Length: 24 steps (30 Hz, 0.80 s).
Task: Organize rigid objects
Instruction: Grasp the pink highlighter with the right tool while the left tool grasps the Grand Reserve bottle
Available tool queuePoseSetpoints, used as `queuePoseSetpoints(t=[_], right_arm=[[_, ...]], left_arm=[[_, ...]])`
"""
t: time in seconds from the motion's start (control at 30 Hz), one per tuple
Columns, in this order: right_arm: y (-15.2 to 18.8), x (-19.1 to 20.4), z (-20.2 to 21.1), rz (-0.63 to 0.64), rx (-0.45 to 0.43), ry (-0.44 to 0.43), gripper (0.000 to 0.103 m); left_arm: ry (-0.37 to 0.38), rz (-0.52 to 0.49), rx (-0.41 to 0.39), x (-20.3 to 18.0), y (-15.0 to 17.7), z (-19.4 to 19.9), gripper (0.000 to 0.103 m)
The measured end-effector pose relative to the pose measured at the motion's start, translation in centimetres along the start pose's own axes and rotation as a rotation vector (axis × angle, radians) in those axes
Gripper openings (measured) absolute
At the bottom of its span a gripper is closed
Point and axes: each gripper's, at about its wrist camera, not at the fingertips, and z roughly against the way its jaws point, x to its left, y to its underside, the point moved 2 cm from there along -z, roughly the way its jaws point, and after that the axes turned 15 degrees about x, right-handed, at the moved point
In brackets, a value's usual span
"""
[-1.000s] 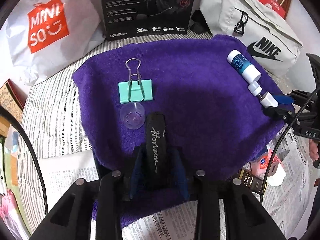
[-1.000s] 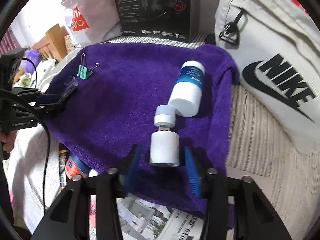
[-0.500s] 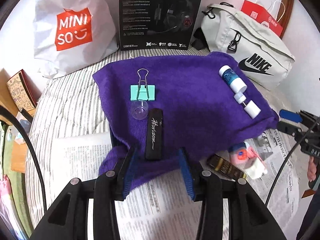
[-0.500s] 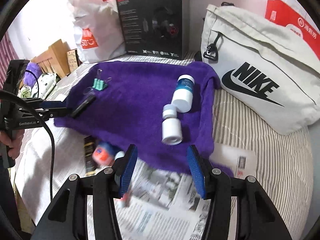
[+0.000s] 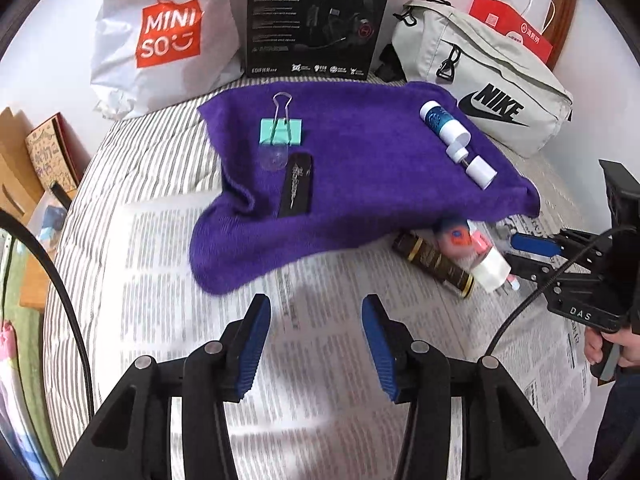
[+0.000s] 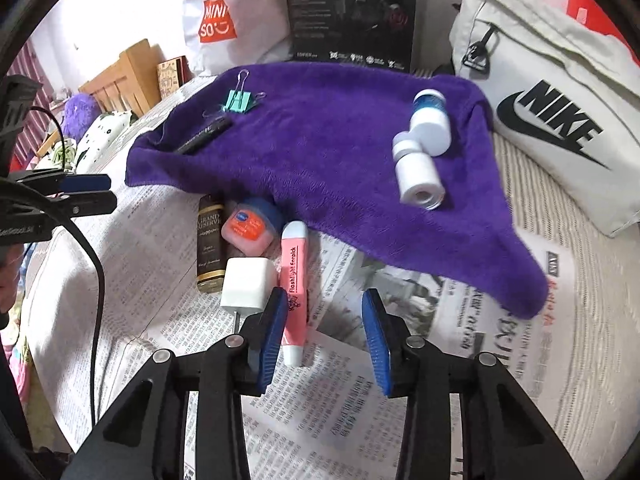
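Bed w/ striped cover, newspaper (image 6: 328, 420) spread over the near part, purple towel (image 5: 360, 184) beyond it. Nearest: right gripper (image 6: 325, 330) hovers over the paper, jaws closing, nothing btwn them; pink highlighter (image 6: 294, 284) lies just beside its left pad, not gripped. Left gripper (image 5: 316, 340) also over bare newspaper, jaws opening, empty. Leftover pile at the towel's near edge: highlighter, white cube plug (image 6: 246, 284), dark gold-trimmed tube (image 6: 210, 240), small orange-lidded jar (image 6: 248, 232), all touching or nearly so. Judged: all light, stiff, small; highlighter and tube are round, smooth plastic, prob. slippery, so pinch across mid-barrel; plug takes flat sides well; jar is squat, grip across its lid. Already on the towel: black flat stick (image 5: 296, 188), clear little cup (image 5: 274, 158), teal binder clip (image 5: 280, 130) on one side; white roller piece (image 6: 418, 176) and blue-white bottle (image 6: 430, 120) on the other. Containers: jar closed, contents unseen; cup looks empty. Far back: Miniso bag (image 5: 160, 40), black headset box (image 5: 316, 20), Nike pouch (image 5: 480, 92), contents hidden.
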Motion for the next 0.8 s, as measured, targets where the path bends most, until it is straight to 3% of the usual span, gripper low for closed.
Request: queuePoseSetpoints(t=[0.23,0.3,0.37,0.5,0.8], right_arm=[[-0.6,1.5,-1.2,0.038,0.005,0.067,0.035],[-0.4,2.0,-1.2,0.063,-0.005,0.056,0.021],[-0.3,2.0,-1.2,0.073,-0.018,0.053,0.017],[0.4,0.6,-0.6,0.013,-0.017,0.031,0.017],[5.2,-3.0,1.8,-0.102,0.0,0.096,0.017]], left_arm=[[-0.009,0.013,0.027,0.2,1.3,-0.6,0.046],[-0.008,0.013,0.026,0.1,1.4,-0.6,0.046],[-0.004,0.012,0.02,-0.2,1.5,-0.5,0.046],[0.012,0.005,0.007,-0.8,1.4,-0.4,0.046],[0.078,-0.022,0.013,-4.2,-0.6,-1.8,0.046]])
